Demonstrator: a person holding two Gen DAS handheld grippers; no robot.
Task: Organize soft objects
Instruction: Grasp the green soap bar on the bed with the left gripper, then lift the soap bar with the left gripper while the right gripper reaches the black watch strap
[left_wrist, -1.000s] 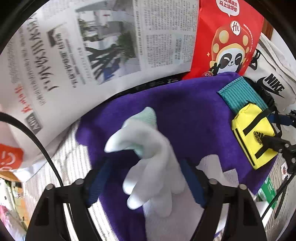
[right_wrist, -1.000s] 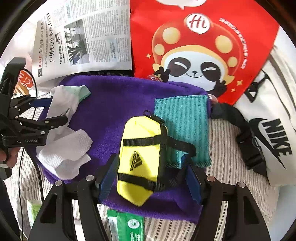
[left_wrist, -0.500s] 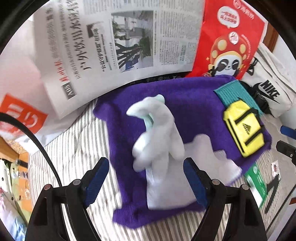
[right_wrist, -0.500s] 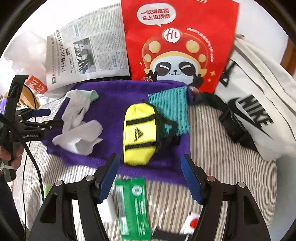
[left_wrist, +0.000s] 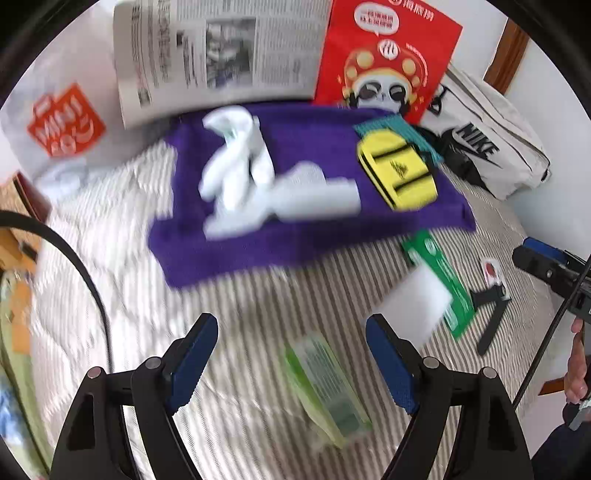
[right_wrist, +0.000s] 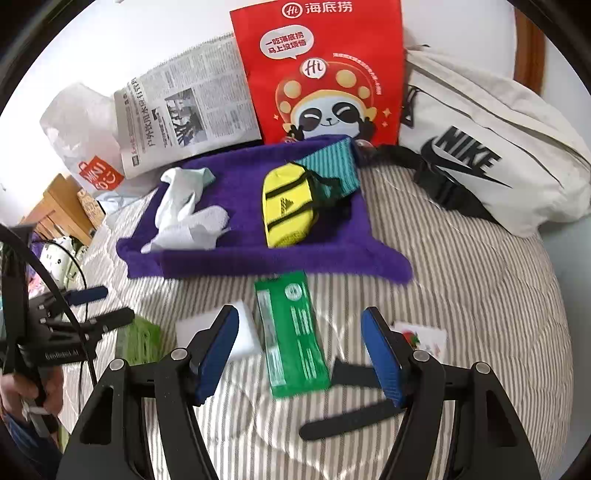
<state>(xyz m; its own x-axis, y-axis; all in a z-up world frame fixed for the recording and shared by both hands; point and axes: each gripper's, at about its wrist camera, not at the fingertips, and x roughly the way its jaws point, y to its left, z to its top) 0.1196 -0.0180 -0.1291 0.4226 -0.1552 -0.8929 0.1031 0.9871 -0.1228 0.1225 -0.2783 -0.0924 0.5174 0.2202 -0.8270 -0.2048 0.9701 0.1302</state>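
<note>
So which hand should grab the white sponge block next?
Probably the right. The right tool hangs open with the white sponge block by its own left finger, while the open left tool sits over the green pack.

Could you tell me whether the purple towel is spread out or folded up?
Spread out: the purple fleece towel lies flat on the striped bedding, with one near edge slightly doubled over.

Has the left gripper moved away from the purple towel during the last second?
Yes. The left gripper has pulled back from the purple towel, which now lies well ahead of its open fingers.

Socks (right_wrist: 184, 210) left of pouch (right_wrist: 288, 210), both on towel (right_wrist: 243, 254)
</note>
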